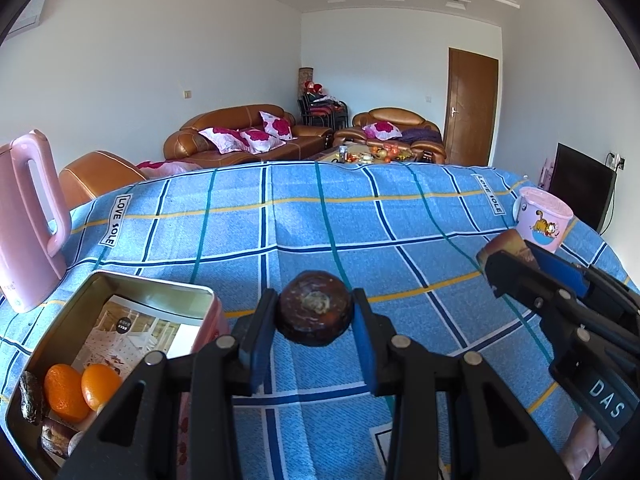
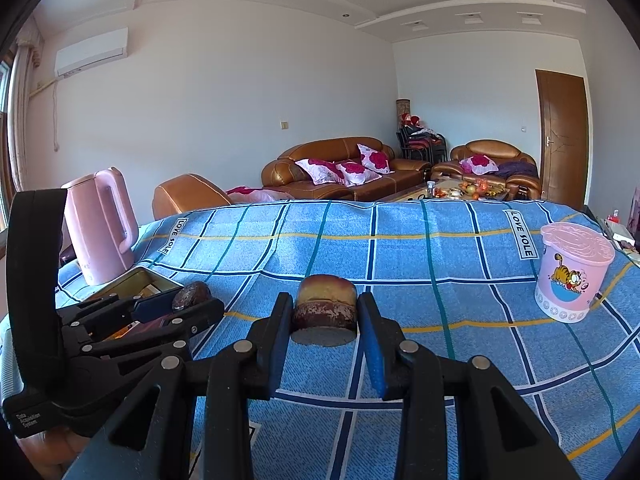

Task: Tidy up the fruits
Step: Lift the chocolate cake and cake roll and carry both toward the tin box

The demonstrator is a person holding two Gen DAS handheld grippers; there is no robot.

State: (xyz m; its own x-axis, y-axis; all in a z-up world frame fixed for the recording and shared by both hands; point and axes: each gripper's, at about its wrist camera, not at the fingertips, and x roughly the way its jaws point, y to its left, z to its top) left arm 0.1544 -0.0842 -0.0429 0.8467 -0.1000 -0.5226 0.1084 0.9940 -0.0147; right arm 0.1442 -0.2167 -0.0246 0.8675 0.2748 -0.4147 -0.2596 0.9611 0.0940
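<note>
My left gripper [image 1: 315, 312] is shut on a dark brown round fruit [image 1: 315, 307] and holds it above the blue checked cloth; the fruit also shows in the right wrist view [image 2: 191, 295]. My right gripper [image 2: 325, 312] is shut on a brown and yellow cut fruit piece [image 2: 325, 307], which also shows in the left wrist view [image 1: 505, 245]. An open metal tin [image 1: 152, 286] at the lower left holds two oranges [image 1: 66, 392], dark fruit pieces [image 1: 31, 398] and a leaflet. The left gripper is just right of the tin.
A pink kettle [image 1: 28, 220] stands at the left edge behind the tin. A pink lidded cup [image 2: 572, 272] with a cartoon cat stands at the right. The blue cloth [image 1: 320, 208] covers the table. Brown sofas [image 1: 248, 132] and a door [image 1: 470, 106] lie beyond.
</note>
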